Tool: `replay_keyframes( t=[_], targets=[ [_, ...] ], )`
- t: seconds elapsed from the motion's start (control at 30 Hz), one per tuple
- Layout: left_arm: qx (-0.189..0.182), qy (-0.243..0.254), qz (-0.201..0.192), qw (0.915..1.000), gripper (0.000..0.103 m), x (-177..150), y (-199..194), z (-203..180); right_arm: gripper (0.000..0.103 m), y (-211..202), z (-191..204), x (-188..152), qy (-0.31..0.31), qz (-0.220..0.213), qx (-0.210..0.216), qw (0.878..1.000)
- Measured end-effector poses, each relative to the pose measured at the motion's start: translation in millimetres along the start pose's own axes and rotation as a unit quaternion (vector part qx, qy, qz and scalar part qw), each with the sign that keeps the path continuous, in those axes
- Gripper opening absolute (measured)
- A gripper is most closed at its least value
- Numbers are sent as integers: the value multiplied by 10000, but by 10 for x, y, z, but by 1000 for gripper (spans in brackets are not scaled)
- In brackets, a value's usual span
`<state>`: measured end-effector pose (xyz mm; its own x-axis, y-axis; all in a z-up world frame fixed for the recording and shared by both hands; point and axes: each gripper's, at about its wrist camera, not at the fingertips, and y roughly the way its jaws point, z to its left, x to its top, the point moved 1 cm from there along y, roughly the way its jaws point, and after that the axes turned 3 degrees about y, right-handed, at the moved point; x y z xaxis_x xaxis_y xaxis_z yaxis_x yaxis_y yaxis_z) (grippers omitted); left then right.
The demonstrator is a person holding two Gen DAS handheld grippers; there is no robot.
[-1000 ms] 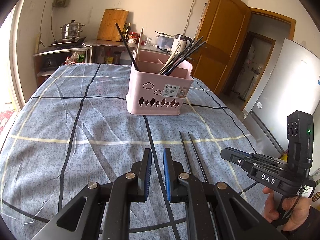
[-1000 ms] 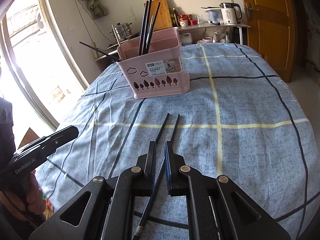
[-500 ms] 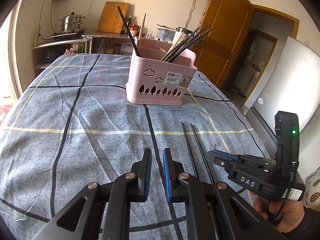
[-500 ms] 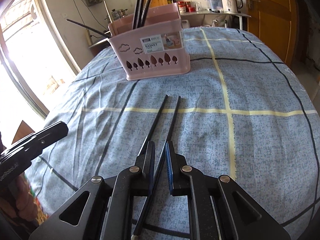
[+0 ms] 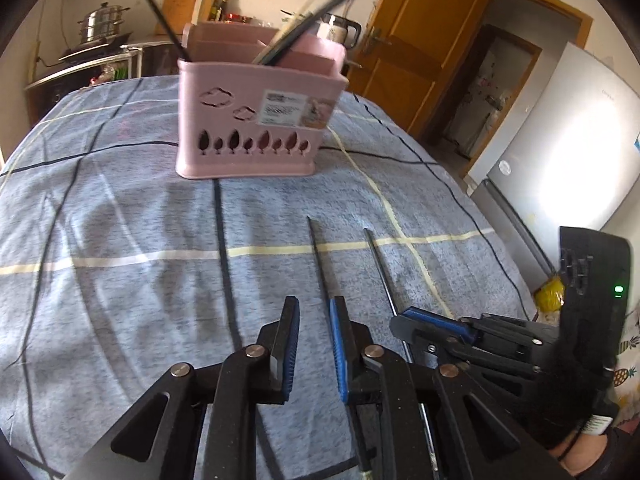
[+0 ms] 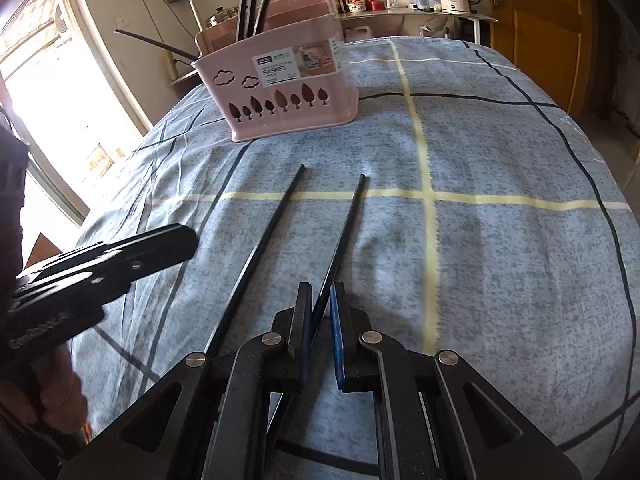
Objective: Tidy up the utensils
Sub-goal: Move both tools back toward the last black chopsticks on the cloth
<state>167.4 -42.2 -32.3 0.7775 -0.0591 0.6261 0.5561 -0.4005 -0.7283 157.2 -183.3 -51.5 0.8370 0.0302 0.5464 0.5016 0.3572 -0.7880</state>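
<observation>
The near ends of two black chopsticks are hidden beneath the gripper bodies. The right gripper (image 6: 320,300) is seen with its fingers set narrowly around the right chopstick (image 6: 343,232); contact cannot be told. The left gripper (image 5: 314,312), just opening, stands empty beside the left chopstick (image 5: 320,256). Both are laid on the blue checked cloth (image 6: 500,260) of the desk. Farther off, a pink basket (image 5: 256,120) is shown holding blurred, cropped utensils.
</observation>
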Motion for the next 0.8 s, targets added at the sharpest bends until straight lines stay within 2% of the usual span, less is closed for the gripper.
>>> replay_keyframes(
  t=[0.17,0.3,0.37,0.4,0.7,0.8],
  targets=[
    [109,114,321,9994,16,-16,297,-136,9,-75,-135,-36,89,-6,-35,10000],
    [353,339,268,9984,16,-28,334,-223,9,-98,-185,-41,130,-2,-14,9999],
    [549,436,286,9971,7,-30,346,-237,9,-93,-179,-33,115,11,-15,9999],
    [609,446,282,9968,7,-36,338,-226,9,-91,-174,-29,98,16,-25,9999],
    [1019,-159,230,9944,6,-191,39,193,9,-46,-167,26,92,55,-102,9999],
    [918,-379,296,9946,6,-205,-15,321,9,-8,-154,71,97,78,-167,9998]
  ],
)
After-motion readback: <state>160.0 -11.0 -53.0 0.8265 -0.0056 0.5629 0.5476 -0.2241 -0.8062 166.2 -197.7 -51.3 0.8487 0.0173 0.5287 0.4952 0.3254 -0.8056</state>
